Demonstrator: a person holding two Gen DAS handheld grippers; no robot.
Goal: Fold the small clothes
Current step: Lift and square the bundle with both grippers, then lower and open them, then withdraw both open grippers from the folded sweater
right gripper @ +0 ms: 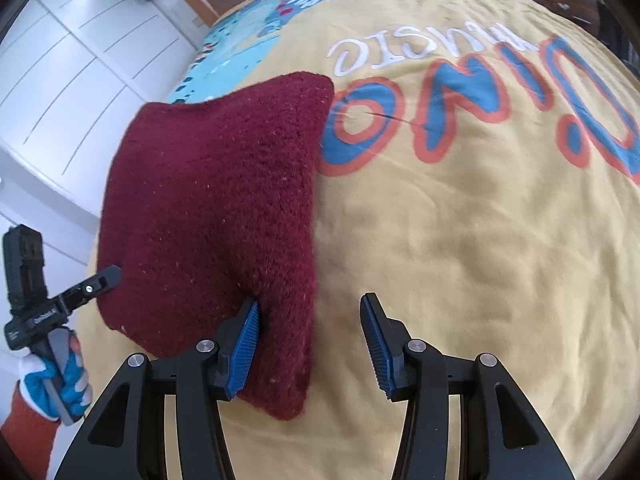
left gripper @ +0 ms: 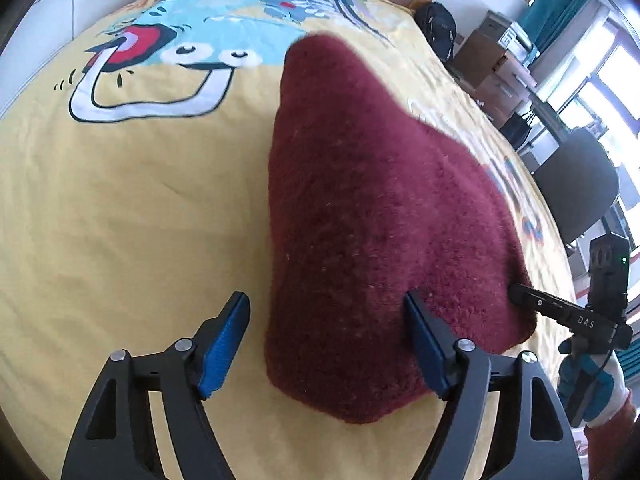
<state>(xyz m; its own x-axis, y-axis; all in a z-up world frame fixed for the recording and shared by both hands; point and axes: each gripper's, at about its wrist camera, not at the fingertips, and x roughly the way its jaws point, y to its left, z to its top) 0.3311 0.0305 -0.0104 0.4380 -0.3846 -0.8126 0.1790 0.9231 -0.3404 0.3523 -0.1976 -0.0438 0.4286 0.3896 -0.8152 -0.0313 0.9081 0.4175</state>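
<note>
A dark red fluffy knit garment [left gripper: 372, 220] lies on the yellow printed bedspread [left gripper: 140, 208]; it also shows in the right wrist view [right gripper: 216, 208]. My left gripper [left gripper: 326, 308] is open, its jaws straddling the garment's near left corner. My right gripper [right gripper: 310, 312] is open, its jaws straddling the garment's near right corner. The right gripper also shows at the right edge of the left wrist view [left gripper: 516, 292], touching the garment's edge. The left gripper shows at the left of the right wrist view [right gripper: 114, 274].
The bedspread [right gripper: 460, 240] has a cartoon dinosaur and "DINO MUSIC" lettering [right gripper: 480, 96]. A dark chair [left gripper: 576, 196], cardboard boxes [left gripper: 492, 60] and a black backpack [left gripper: 438, 28] stand beside the bed. White cupboards [right gripper: 72, 72] are on the other side.
</note>
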